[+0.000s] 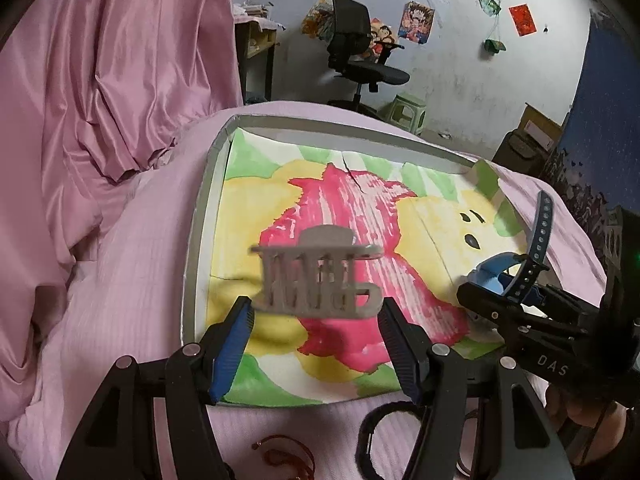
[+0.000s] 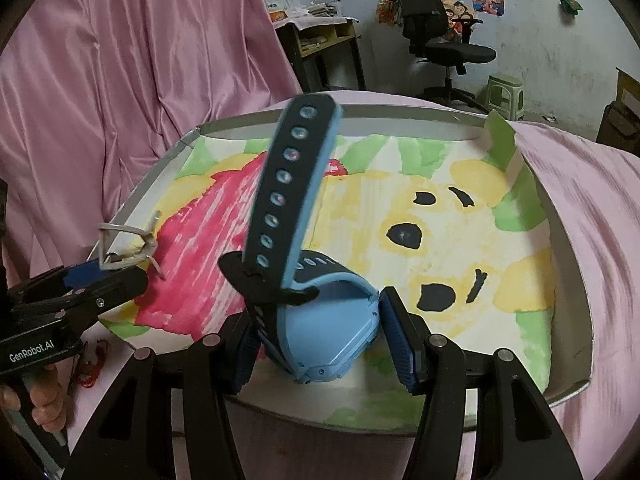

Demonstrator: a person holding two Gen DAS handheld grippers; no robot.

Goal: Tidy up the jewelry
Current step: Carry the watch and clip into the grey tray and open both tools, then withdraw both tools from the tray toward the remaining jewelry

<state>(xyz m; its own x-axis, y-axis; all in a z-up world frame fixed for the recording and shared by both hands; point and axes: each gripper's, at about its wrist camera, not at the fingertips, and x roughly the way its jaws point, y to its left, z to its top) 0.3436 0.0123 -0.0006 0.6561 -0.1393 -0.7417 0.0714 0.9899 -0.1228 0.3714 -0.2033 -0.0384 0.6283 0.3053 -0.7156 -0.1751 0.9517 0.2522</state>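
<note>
Blue smartwatch point(image 2: 332, 332) is sitting between the right gripper point(image 2: 320, 344) fingers, over the near edge of the tray point(image 2: 572, 248); its light-blue case is facing down and toward the camera, and the dark strap point(image 2: 290, 184) with its row of holes is standing up, long axis near vertical, tip leaning slightly right and away. Right fingers are closing on the watch, one pad on the strap side and one on the case side, gripping it. In the left wrist view the same watch point(image 1: 498, 276) is showing at the right edge of the tray, strap tip pointing up. Grey hair claw clip point(image 1: 320, 276) is being pinched between the left gripper point(image 1: 316, 312) fingertips, above the painted sheet point(image 1: 432, 220) lining the tray; its long axis is running left-right across the view, teeth pointing down, slightly blurred. In the right wrist view that clip point(image 2: 128, 248) is appearing at the left, over the tray's near-left corner. Readable text: "DAS" on the right gripper body in the left view, "GenRobot.AI" on the left gripper body in the right view. Painted sheet is showing a red shape and a yellow face with black eyes and mouth. Tray is resting on a pink bedspread point(image 1: 132, 280). A red cord point(image 1: 280, 452) and a black band point(image 1: 372, 440) are lying on the bedspread near the tray's front edge. A person's fingers point(image 2: 40, 404) are wrapping the left gripper handle. Behind: pink curtain point(image 2: 120, 60), black office chair point(image 2: 436, 28), green stool point(image 2: 506, 92), cartoon posters on the wall, text unreadable.
</note>
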